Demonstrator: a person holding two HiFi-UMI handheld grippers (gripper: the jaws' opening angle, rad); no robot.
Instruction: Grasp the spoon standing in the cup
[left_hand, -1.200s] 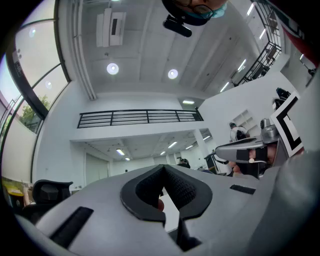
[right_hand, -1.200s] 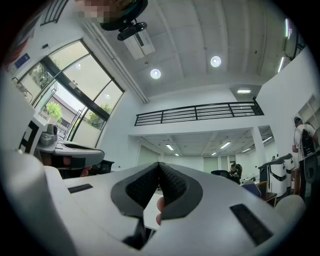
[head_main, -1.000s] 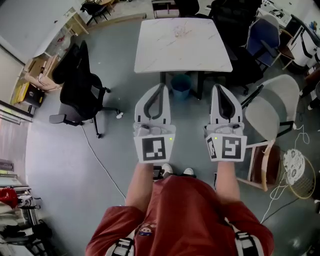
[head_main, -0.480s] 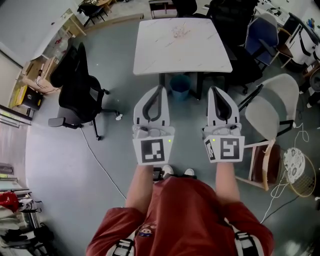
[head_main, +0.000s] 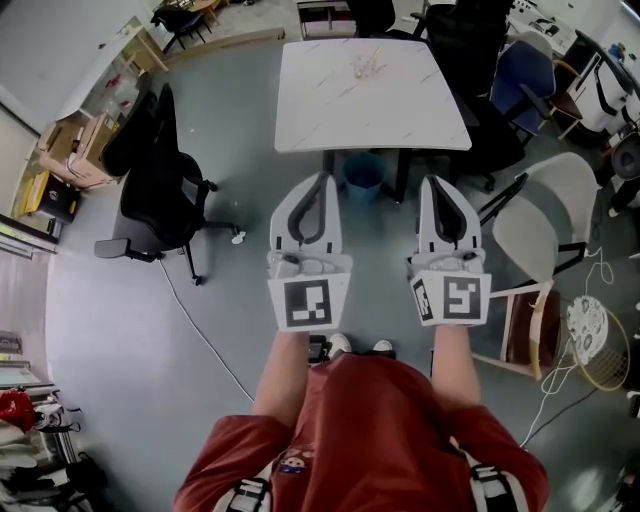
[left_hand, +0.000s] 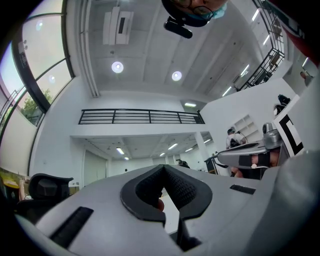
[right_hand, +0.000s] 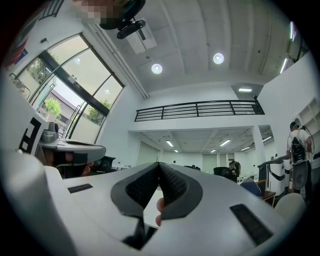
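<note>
A black head-mounted camera (left_hand: 178, 29) sits above the person and stares steeply down past a red shirt (head_main: 370, 430) at the grey concrete floor (head_main: 140, 330). The white marble-topped square table (head_main: 370, 90) lies farther ahead, at the top of its view. The left gripper (head_main: 321, 177) and right gripper (head_main: 432, 180) lie close beneath it. Each gripper camera rides low behind its own jaws, very near them, facing forward and tilted upward. Both take in the same black balcony railing (left_hand: 140, 116) and round ceiling lights (left_hand: 117, 66). Each also catches the other gripper at its inner edge and the head camera overhead.
</note>
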